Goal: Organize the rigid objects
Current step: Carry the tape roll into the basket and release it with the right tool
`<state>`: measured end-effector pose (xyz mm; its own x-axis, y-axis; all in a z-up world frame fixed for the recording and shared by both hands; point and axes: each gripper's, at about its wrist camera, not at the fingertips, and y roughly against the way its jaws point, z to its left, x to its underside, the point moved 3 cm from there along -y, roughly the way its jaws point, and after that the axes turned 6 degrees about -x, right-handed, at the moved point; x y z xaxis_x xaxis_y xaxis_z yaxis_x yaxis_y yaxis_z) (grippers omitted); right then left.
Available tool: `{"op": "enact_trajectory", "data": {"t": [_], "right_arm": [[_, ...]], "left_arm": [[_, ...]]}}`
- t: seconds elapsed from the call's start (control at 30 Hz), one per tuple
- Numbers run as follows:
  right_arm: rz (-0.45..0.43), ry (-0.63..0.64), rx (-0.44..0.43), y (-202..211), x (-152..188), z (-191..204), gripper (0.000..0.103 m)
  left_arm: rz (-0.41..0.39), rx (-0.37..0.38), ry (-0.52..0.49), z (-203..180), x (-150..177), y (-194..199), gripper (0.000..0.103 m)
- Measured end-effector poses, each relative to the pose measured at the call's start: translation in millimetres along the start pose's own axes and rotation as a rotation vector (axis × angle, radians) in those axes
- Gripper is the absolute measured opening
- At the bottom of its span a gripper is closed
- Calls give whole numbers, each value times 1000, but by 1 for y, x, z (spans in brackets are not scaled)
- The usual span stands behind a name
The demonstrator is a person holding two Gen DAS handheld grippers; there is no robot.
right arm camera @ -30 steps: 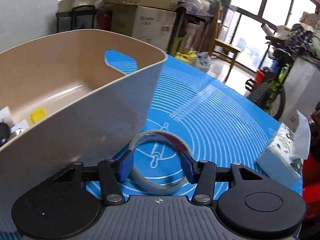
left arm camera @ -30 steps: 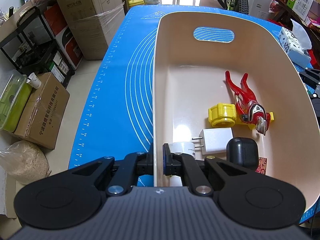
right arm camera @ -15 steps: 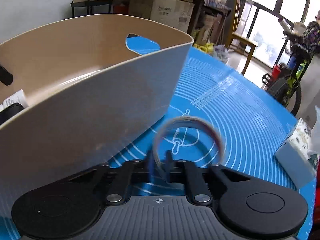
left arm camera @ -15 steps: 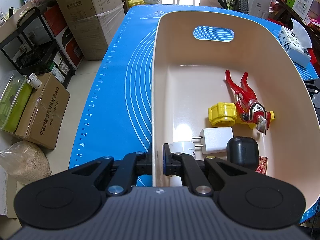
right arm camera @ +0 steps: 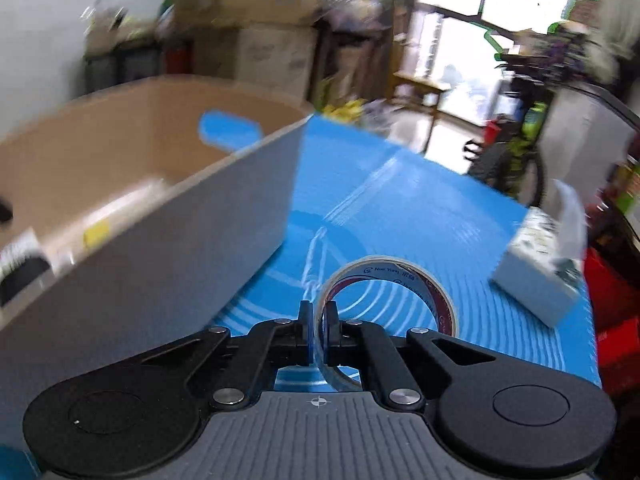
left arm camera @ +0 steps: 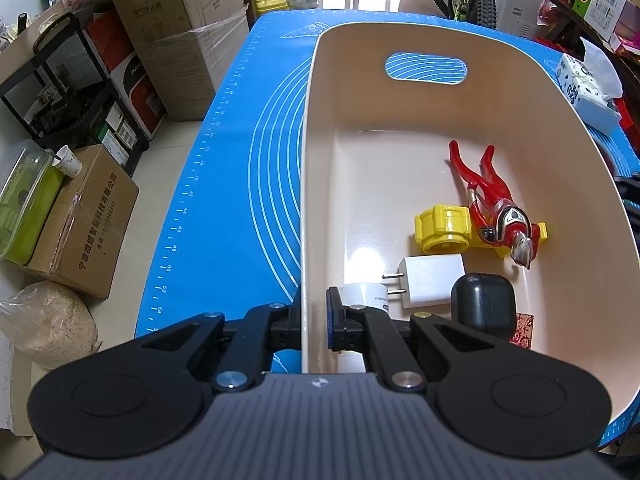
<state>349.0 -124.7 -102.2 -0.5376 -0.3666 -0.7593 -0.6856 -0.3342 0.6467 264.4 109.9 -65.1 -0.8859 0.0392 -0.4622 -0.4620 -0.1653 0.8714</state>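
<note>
Tape roll (right arm camera: pixel 390 292) pinched by its wall in the right gripper (right arm camera: pixel 319 330), whose jaws are closed nearly together on the thin band, one finger inside the ring and one outside. The roll hangs clear above the blue baking mat (right arm camera: pixel 400 200), just beside the outer wall of the beige plastic bin (right arm camera: pixel 180 248); the view is blurred. The left gripper (left arm camera: pixel 314 326) is clamped over the bin's near rim (left arm camera: pixel 306 240), jaws drawn in on the wall, one finger outside and one inside.

Judged from its look, the roll is light and stiff, a cardboard core with only a thin winding of clear tape left. The outer face is slick, so the wall pinch is likely the surest hold. A hard squeeze could oval the ring. Held at one point only, it may swing or pivot between the pads.

Inside the bin lie a red toy figure (left arm camera: pixel 496 208), a yellow toy piece (left arm camera: pixel 442 228), a white plug charger (left arm camera: pixel 434 282) and a black earbud case (left arm camera: pixel 482 304). A tissue pack (right arm camera: pixel 540 268) sits on the mat, well apart.
</note>
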Motion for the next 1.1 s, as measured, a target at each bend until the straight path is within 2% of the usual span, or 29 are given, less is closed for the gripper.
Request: {"op": "enact_trajectory", "data": {"t": [0.3, 0.4, 0.53, 0.67, 0.83, 1.1], "right_arm": [[-230, -114, 36, 75, -25, 19, 16], [-276, -86, 1, 88, -40, 36, 16], [-293, -20, -61, 94, -59, 64, 15], [-261, 29, -118, 84, -69, 92, 16], [-169, 67, -172, 60, -66, 117, 15], [-19, 107, -208, 30, -54, 142, 17]], "left_arm": [[0, 0, 1, 1, 0, 0, 9], [1, 2, 4, 2, 0, 0, 9], [1, 3, 6, 2, 0, 0, 9], [1, 4, 5, 2, 0, 0, 9], [0, 10, 10, 1, 0, -1, 8], [1, 10, 9, 2, 0, 0, 7]]}}
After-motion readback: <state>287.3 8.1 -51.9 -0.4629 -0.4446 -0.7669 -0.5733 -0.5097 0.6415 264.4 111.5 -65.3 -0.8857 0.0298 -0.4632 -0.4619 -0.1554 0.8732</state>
